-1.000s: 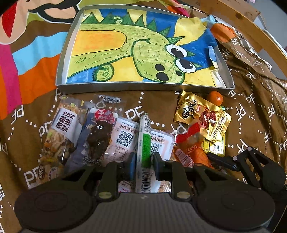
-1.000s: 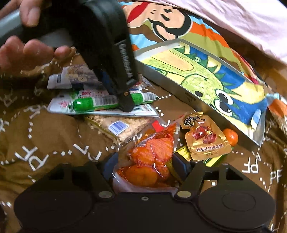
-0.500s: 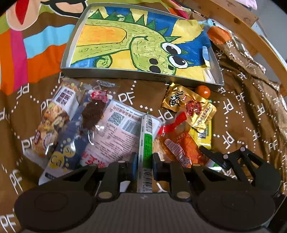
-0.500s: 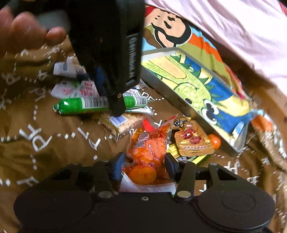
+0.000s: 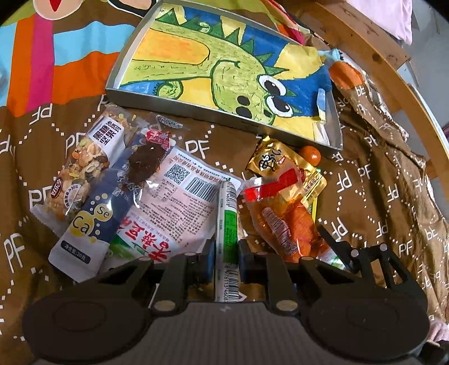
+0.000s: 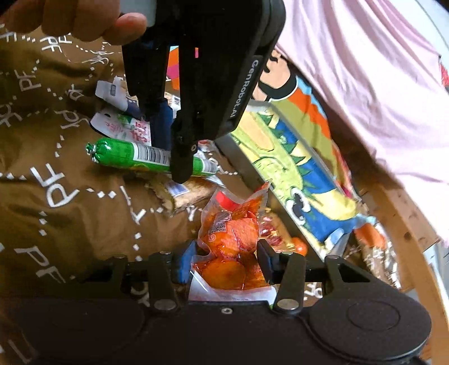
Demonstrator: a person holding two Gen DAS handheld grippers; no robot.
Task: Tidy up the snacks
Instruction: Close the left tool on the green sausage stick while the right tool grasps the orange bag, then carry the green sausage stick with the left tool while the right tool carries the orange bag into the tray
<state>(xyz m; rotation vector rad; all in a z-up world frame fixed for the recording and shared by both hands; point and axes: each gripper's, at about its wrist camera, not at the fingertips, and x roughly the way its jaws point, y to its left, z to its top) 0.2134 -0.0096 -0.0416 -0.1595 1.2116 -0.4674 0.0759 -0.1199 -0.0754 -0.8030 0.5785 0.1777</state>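
Note:
My left gripper point(image 5: 227, 258) is shut on a green sausage stick point(image 5: 228, 224), held lengthwise between the pads just above the snack pile. The right wrist view shows that stick point(image 6: 123, 154) crosswise in the left gripper point(image 6: 172, 153), under a person's hand point(image 6: 84, 16). My right gripper point(image 6: 224, 261) is closing on an orange snack pack point(image 6: 230, 238); both pads touch its sides. The same pack point(image 5: 286, 221) lies right of the sausage, with one of the right gripper's fingers point(image 5: 336, 244) beside it. The metal tray point(image 5: 196, 108) with a dinosaur drawing lies behind, holding no snacks.
On the brown blanket lie a nut bar point(image 5: 81, 168), a dark blue pack point(image 5: 112, 207), a pink-white pack point(image 5: 174, 205), a gold pack point(image 5: 280, 165) and a small orange ball point(image 5: 310, 154). A cracker pack point(image 6: 190, 191) lies under the sausage. A wooden rail point(image 5: 393, 70) curves along the right.
The right gripper's jaws have narrowed onto the orange pack and its view has rolled. The left gripper, still holding the sausage, has shifted and risen slightly, uncovering the pink-white pack.

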